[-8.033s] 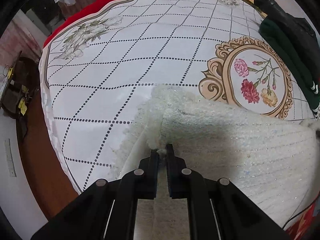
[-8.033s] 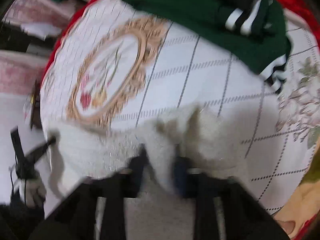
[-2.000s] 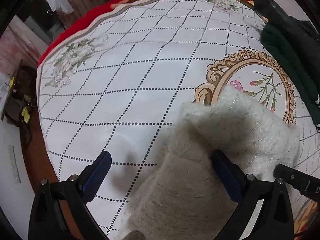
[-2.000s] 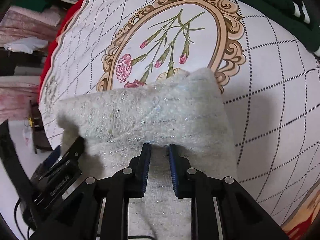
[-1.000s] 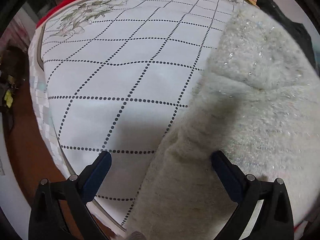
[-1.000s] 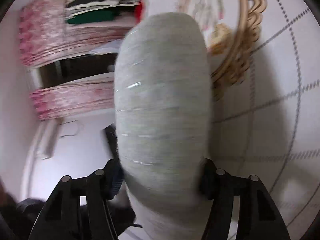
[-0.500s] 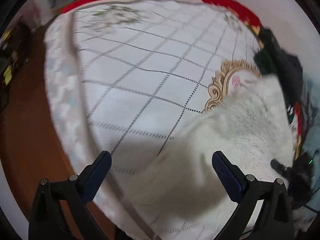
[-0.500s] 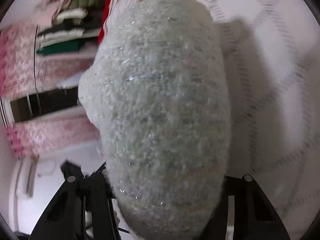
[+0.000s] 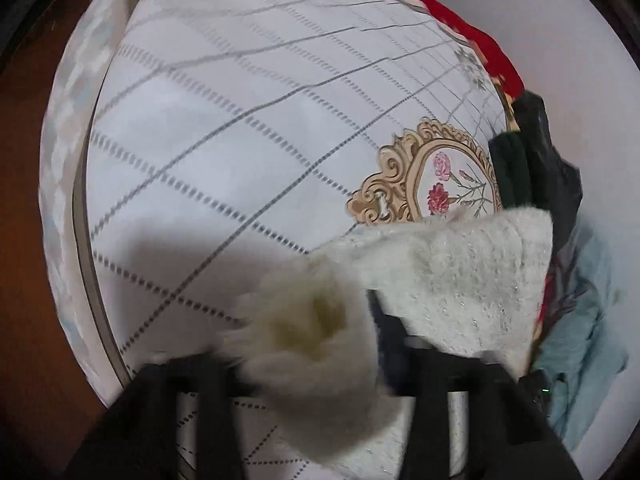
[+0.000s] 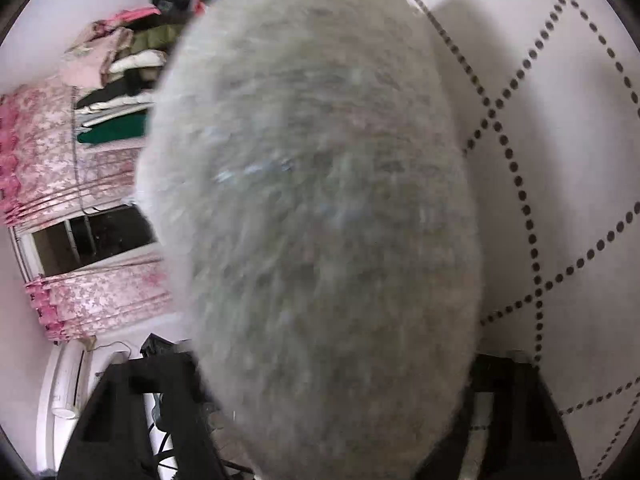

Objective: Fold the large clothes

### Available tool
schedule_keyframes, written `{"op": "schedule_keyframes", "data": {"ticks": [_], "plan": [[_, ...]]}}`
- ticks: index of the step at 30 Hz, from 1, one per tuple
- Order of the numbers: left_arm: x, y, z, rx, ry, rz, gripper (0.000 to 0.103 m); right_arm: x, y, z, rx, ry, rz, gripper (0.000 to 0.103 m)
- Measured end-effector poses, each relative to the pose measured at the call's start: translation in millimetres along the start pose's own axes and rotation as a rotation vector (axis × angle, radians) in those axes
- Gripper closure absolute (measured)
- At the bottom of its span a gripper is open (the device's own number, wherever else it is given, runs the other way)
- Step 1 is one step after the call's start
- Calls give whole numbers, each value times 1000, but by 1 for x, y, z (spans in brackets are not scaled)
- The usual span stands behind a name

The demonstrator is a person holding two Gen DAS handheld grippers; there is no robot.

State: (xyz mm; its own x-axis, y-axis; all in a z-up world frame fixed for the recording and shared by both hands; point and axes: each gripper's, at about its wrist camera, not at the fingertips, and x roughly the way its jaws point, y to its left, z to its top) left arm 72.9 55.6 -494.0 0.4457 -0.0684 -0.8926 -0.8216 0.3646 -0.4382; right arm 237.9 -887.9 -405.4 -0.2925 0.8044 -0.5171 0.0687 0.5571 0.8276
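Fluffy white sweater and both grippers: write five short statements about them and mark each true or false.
1. The fluffy white knitted sweater lies partly on the white quilted bedspread with dotted diamond lines. True.
2. The sweater covers the whole gold-framed flower medallion. False: most of it shows.
3. The sweater fills the space in the right gripper. True.
4. The dark green garment sits on the sweater. False: it lies beyond it.
5. The left gripper has nothing in it. False: sweater sits there.
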Motion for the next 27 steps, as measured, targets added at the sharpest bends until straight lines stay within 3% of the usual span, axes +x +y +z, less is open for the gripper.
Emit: {"op": "schedule_keyframes", "data": {"ticks": [7, 14, 18, 27], "plan": [[-35, -32, 16, 114, -39, 67, 80, -17, 25, -7, 20, -23, 91, 53], [-70, -97, 46, 227, -66, 61, 80, -81, 86, 15, -57, -27, 157, 54], [-75, -157, 81, 285, -78, -8, 80, -137, 124, 51, -94, -80, 177, 54], [-57, -321, 163, 404, -129, -194, 80, -249, 230, 205, -143, -279, 218, 54]]}}
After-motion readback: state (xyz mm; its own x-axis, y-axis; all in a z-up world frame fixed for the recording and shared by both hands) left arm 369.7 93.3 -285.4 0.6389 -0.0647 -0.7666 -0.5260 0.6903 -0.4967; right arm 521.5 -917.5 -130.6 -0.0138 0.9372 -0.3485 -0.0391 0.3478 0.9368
